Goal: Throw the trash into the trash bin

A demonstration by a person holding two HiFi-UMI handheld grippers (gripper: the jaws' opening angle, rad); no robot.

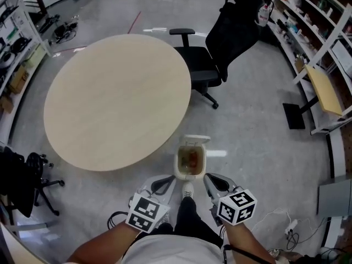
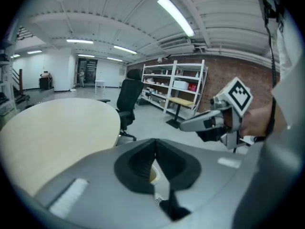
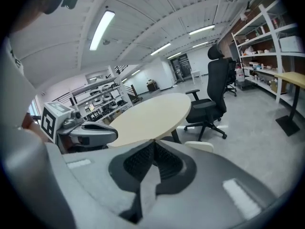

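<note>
Claws L (image 1: 163, 185), R (image 1: 211, 183): both closed, empty. Bin (image 1: 191, 159) lower centre, lid up. Risk: foot (image 1: 188, 191) may tip it.

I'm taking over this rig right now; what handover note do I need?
Left gripper: shut, empty, close to the body.
Right gripper: shut, empty.
Trash bin: on the floor at the person's feet, lid up, orange-brown trash inside.
Table: no trash visible on it.
Done: the trash looks binned.
Left: probably nothing to pick up.
</note>
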